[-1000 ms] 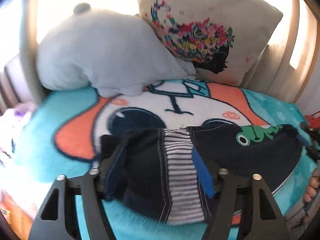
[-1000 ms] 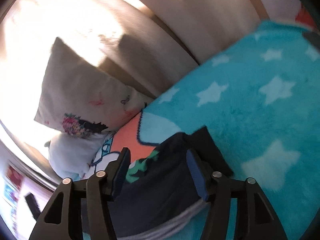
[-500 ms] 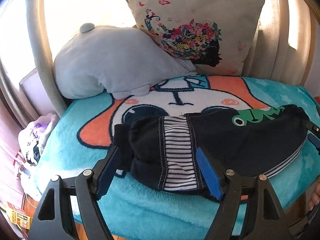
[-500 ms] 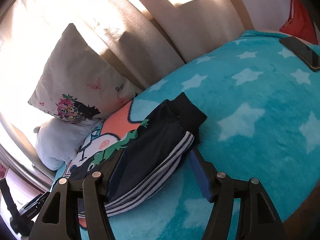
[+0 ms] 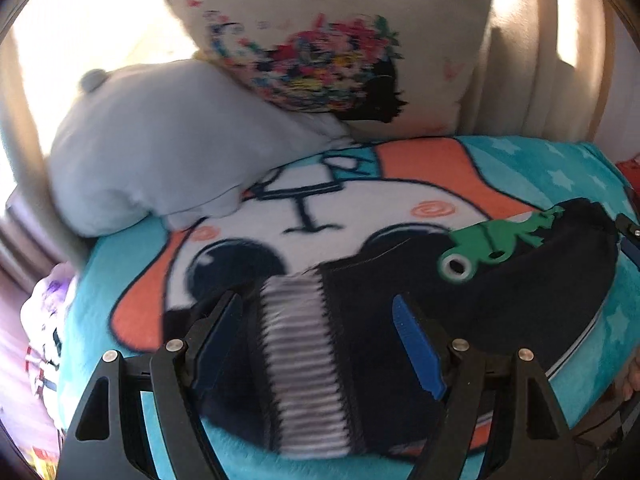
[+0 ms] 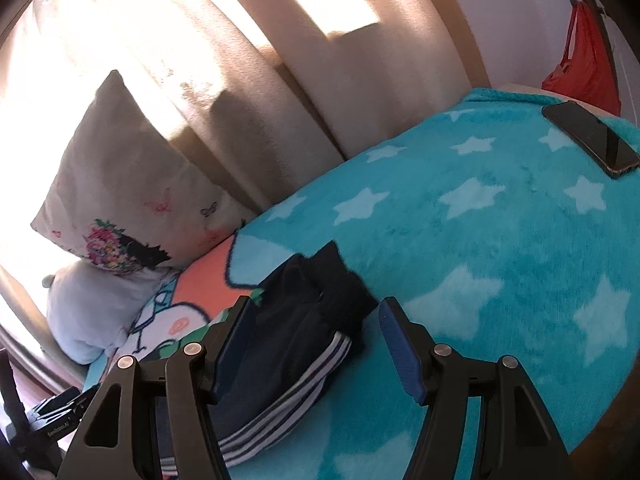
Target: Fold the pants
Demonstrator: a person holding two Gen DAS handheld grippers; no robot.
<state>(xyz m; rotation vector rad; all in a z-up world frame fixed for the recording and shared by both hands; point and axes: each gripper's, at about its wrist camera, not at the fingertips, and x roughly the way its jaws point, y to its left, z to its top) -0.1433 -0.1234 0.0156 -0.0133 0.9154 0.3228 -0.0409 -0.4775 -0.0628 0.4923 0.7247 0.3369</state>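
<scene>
Both grippers wide open, gripping nothing. Left gripper (image 5: pixel 316 340) straddles striped waistband of folded dark pants (image 5: pixel 500 304) on turquoise blanket (image 6: pixel 500 248); right gripper (image 6: pixel 316 340) straddles cuff end.

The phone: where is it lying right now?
Right wrist view only: the phone lies flat on the star blanket at the upper right, near its far edge, well away from the pants.
</scene>
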